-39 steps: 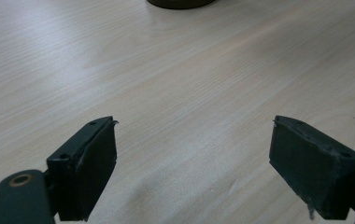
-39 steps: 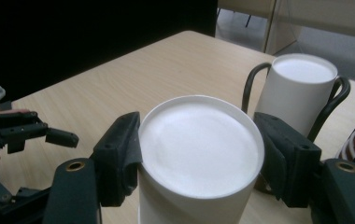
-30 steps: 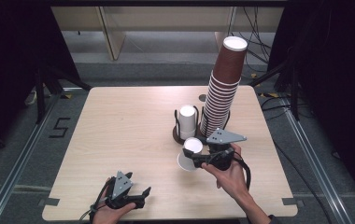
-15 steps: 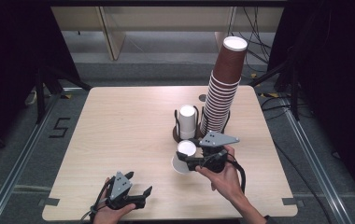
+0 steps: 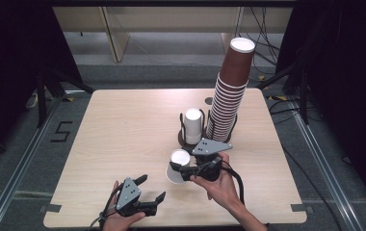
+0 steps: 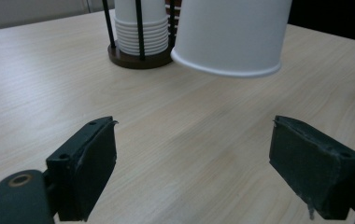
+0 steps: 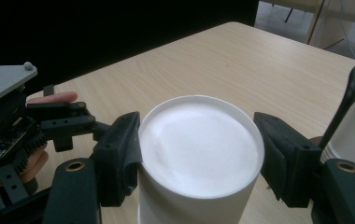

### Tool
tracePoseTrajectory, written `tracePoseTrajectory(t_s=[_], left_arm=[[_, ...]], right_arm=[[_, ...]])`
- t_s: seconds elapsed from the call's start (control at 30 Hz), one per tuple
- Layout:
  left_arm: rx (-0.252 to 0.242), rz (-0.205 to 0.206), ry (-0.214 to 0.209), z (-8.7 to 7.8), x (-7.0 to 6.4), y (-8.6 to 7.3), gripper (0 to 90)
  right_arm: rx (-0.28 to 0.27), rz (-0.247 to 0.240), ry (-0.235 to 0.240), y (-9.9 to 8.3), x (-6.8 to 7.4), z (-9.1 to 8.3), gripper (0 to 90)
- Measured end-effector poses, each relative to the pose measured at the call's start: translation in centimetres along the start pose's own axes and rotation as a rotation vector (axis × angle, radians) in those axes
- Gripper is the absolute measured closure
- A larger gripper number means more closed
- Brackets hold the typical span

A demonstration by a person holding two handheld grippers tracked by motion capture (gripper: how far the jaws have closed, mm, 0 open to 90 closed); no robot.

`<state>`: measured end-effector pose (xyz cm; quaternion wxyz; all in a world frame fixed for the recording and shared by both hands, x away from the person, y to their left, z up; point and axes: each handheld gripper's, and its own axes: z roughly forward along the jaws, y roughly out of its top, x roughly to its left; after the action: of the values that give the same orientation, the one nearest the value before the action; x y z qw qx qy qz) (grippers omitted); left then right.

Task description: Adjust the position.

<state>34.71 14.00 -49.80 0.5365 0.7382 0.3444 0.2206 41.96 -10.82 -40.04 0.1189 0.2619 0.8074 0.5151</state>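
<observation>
Surface (image 5: 123, 130) of pale wood carries all items. Right tongs (image 5: 187, 169) are clamped on a white paper cup (image 5: 176, 166), held upside down and tilted, near the middle of the surface and toward its near edge. In the right gripper view the cup's flat base (image 7: 199, 144) sits between both jaws; the left jaw presses its wall, while contact on the right side is hard to confirm. In the left gripper view the cup's rim (image 6: 224, 70) hangs clear above the wood, its upper part cut off by the frame.

Left tongs (image 5: 151, 188) rest near the near edge, left of centre, jaws spread wide with nothing between them. The hand beneath is partly cut off by the frame.

A dark wire holder (image 5: 189, 139) stands behind the cup, holding a stack of white cups (image 5: 193, 125). Just beside it, toward the right edge, rises a tall stack of brown cups (image 5: 229, 101); its foot is hidden behind the right gripper's grey plate.
</observation>
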Motion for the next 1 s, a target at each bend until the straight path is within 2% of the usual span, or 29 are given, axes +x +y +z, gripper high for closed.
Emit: tracePoseTrajectory(t_s=[0.07,0.17,0.2,0.37,0.43,0.47,0.5,0.53,0.6,0.87,0.9,1.0], left_arm=[[-0.020,-0.004,-0.011,0.1,-0.1,0.1,14.5],[-0.017,-0.001,-0.014,0.2,-0.2,0.1,14.5],[-0.032,-0.002,-0.029,0.6,-0.4,0.1,14.5],[-0.017,0.008,-0.040,1.2,-0.9,0.1,14.5],[-0.015,0.015,-0.044,1.3,-0.9,0.1,14.5],[-0.026,0.009,-0.056,1.6,-1.0,0.1,14.5],[-0.026,0.009,-0.056,1.6,-1.0,0.1,14.5],[-0.018,0.008,-0.059,1.7,-1.1,0.0,14.5],[-0.030,0.007,-0.066,1.8,-1.1,0.0,14.5],[-0.023,-0.004,-0.066,2.0,-1.1,0.0,14.4],[-0.032,-0.006,-0.071,2.1,-1.1,-0.1,14.4],[-0.022,-0.001,-0.070,2.2,-1.2,-0.1,13.1]], right_arm=[[0.002,0.008,0.013,0.0,0.3,0.2,35.6],[0.000,0.011,0.029,0.0,0.5,0.5,35.6],[0.011,0.011,0.035,0.0,0.7,0.7,35.6],[0.003,-0.012,0.038,-0.1,1.1,1.3,35.6],[0.012,-0.008,0.054,-0.1,1.3,1.5,35.6],[0.030,0.025,0.063,-0.2,1.6,1.5,35.6],[0.030,0.025,0.063,-0.2,1.6,1.5,35.6],[0.018,-0.005,0.065,-0.2,1.6,1.7,35.6],[0.016,-0.010,0.069,-0.2,1.7,1.7,35.6],[0.010,-0.014,0.082,-0.3,2.3,2.0,35.6],[0.018,0.006,0.099,-0.3,2.5,2.0,35.7],[0.019,0.000,0.112,-0.3,2.9,2.1,35.7]])
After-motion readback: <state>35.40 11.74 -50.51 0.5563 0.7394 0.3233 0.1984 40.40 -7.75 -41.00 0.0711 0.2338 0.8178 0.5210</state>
